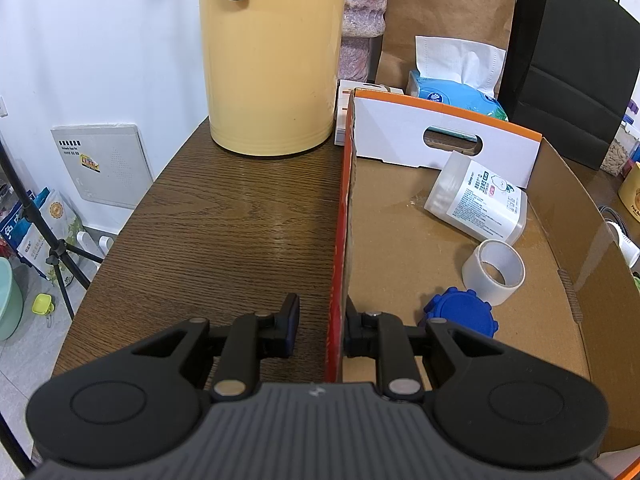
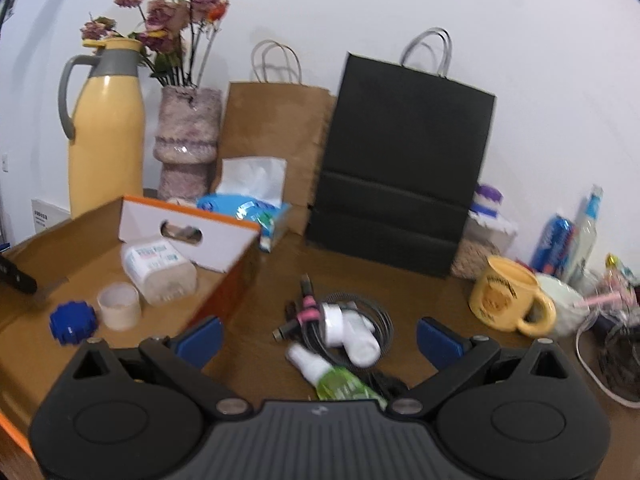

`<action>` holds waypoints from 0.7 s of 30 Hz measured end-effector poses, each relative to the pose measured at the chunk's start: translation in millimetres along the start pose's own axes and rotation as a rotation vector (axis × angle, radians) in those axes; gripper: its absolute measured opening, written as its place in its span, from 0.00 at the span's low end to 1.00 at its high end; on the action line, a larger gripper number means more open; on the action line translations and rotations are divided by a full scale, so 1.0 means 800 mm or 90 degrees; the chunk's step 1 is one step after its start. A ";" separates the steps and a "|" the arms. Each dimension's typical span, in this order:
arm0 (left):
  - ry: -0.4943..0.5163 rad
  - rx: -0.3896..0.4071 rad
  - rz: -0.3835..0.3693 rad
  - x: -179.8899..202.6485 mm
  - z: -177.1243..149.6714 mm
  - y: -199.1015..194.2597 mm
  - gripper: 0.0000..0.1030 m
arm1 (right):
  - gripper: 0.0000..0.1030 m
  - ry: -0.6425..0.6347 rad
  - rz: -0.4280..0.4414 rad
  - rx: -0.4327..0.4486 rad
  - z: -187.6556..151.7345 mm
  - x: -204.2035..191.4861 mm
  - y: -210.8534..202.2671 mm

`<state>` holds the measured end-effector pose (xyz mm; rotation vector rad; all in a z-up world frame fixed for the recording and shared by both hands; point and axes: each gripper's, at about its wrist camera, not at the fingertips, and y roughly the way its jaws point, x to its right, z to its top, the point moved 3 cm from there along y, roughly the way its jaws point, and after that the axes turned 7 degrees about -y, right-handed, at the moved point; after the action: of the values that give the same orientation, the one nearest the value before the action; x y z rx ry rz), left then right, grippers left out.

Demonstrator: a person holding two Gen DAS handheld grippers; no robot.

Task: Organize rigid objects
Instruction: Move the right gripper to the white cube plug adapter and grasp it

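Observation:
My left gripper (image 1: 320, 330) is shut on the left wall of the open cardboard box (image 1: 340, 220), one finger outside and one inside. Lying in the box are a white plastic container (image 1: 480, 204), a roll of clear tape (image 1: 494, 272) and a blue ridged cap (image 1: 460, 312). My right gripper (image 2: 320, 338) stands open above the table, just right of the box (image 2: 236, 280). Ahead of and between its fingers lie a coiled black cable (image 2: 380, 312) with a white charger (image 2: 348, 330) and a small green spray bottle (image 2: 336, 380). A yellow mug (image 2: 508, 296) stands farther right.
A tall yellow thermos (image 1: 272, 60), a pink vase (image 2: 186, 140), a brown paper bag (image 2: 276, 128), a black paper bag (image 2: 400, 168) and a tissue pack (image 2: 248, 204) line the back of the wooden table (image 1: 240, 220). Bottles and clutter crowd the right edge. A tripod leg (image 1: 24, 208) stands left of the table.

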<state>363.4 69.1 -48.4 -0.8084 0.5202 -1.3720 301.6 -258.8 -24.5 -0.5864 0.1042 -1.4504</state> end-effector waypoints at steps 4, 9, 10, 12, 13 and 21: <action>0.000 0.000 0.000 0.000 0.000 0.000 0.20 | 1.00 0.014 -0.002 -0.021 -0.027 0.008 -0.004; 0.000 0.000 0.000 0.000 0.000 0.000 0.20 | 1.00 0.028 -0.002 -0.041 -0.055 0.017 -0.009; 0.000 0.000 0.000 0.000 0.000 0.000 0.20 | 1.00 0.031 -0.001 -0.045 -0.058 0.019 -0.009; 0.000 0.000 0.000 0.000 0.000 0.000 0.20 | 1.00 0.037 -0.003 -0.054 -0.066 0.020 -0.007; 0.000 0.000 0.000 0.000 0.000 0.000 0.20 | 1.00 0.041 -0.004 -0.060 -0.070 0.021 -0.005; 0.000 0.000 0.000 0.000 0.000 0.000 0.20 | 0.97 0.046 0.003 -0.068 -0.082 0.012 0.002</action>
<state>363.4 69.3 -48.4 -0.8087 0.5201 -1.3724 277.7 -288.4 -78.9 -0.6204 0.2406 -1.4674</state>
